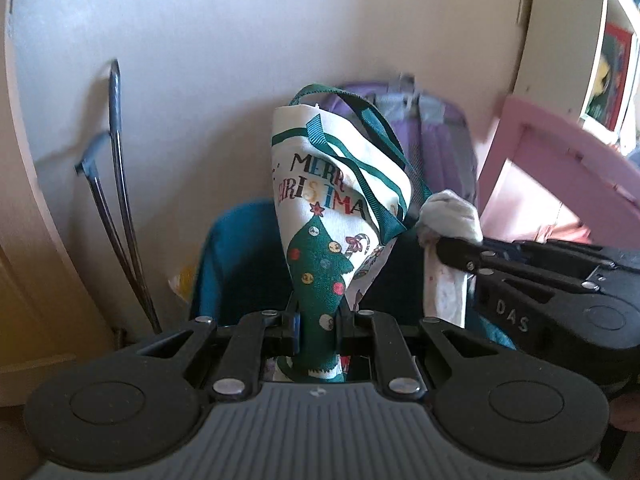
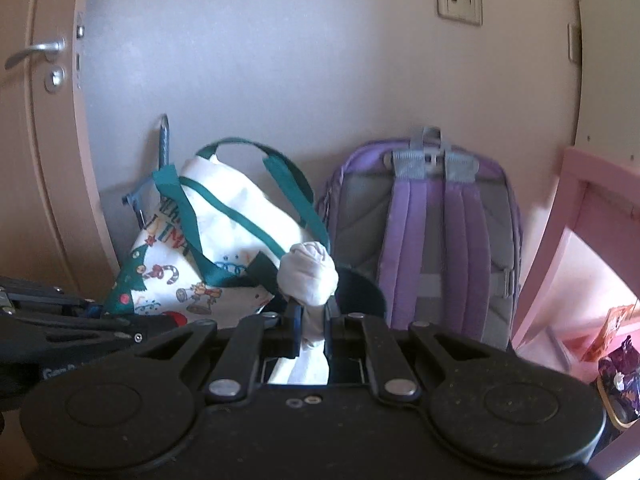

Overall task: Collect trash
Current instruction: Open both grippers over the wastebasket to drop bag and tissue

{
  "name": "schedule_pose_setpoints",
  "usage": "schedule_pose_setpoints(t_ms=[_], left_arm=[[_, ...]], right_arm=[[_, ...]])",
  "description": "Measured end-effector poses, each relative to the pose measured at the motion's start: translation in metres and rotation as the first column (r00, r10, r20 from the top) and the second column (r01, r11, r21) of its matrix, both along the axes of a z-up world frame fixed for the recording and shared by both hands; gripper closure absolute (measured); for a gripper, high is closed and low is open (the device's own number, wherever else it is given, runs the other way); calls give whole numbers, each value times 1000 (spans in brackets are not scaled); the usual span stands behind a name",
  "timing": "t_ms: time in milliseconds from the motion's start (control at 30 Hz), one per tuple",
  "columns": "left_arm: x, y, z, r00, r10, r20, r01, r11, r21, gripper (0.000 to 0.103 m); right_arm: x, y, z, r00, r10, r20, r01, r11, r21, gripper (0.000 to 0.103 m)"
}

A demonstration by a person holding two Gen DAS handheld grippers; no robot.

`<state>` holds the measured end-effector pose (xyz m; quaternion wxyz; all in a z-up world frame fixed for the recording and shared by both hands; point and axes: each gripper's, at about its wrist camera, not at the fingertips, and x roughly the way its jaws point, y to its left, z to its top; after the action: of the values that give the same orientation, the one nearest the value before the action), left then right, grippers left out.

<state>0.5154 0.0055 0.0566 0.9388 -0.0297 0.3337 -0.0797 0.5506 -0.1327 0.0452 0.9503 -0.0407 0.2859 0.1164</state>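
currently logging, item by item, from my remote seat:

- left gripper [image 1: 316,322]: clamped on the fabric of a christmas tote bag [image 1: 340,200], pinching it low so the bag stands up as a cone w/ its mouth upward. green strap handles flop over the top.
- right gripper [image 2: 311,322]: clamped on a wad of whitish tissue [image 2: 308,274], jaws nipping its twisted neck, balled end sticking out ahead. in the left wrist view the same wad sits just beside the bag's rim, on its right.
- task item (trash): tissue is crumpled, soft, greyish-white, a flat tail hanging under the jaws; looks light, easy to crush. faint pinkish specks on the tail, can't tell what.
- progress: i judge one piece picked up and brought to the bag, not yet inside. left to do: get it over the opening, let go, then hunt for more. whether the bag already holds anything, can't see.
- surroundings: purple backpack [image 2: 424,240] upright against the wall, just right of the bag; door w/ metal handle [image 2: 38,50] far left; pink furniture frame [image 2: 576,208] at right; teal fabric [image 1: 232,264] behind the bag.
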Motion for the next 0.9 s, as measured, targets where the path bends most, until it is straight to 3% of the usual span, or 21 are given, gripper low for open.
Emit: schedule_pose_setpoints(t_ms=[367, 500, 700, 900], left_arm=[[26, -4, -36, 986, -20, -166, 29, 998, 51, 89], [27, -6, -38, 983, -42, -178, 51, 998, 48, 88], [27, -8, -37, 982, -41, -183, 53, 997, 59, 75], [16, -11, -29, 984, -51, -169, 61, 997, 53, 75]], right_arm=[[7, 7, -27, 991, 66, -114, -74, 995, -65, 89], [7, 7, -31, 989, 62, -134, -72, 995, -72, 86], [4, 1, -31, 987, 63, -150, -73, 995, -65, 72], [-9, 0, -22, 987, 71, -146, -82, 994, -72, 70]])
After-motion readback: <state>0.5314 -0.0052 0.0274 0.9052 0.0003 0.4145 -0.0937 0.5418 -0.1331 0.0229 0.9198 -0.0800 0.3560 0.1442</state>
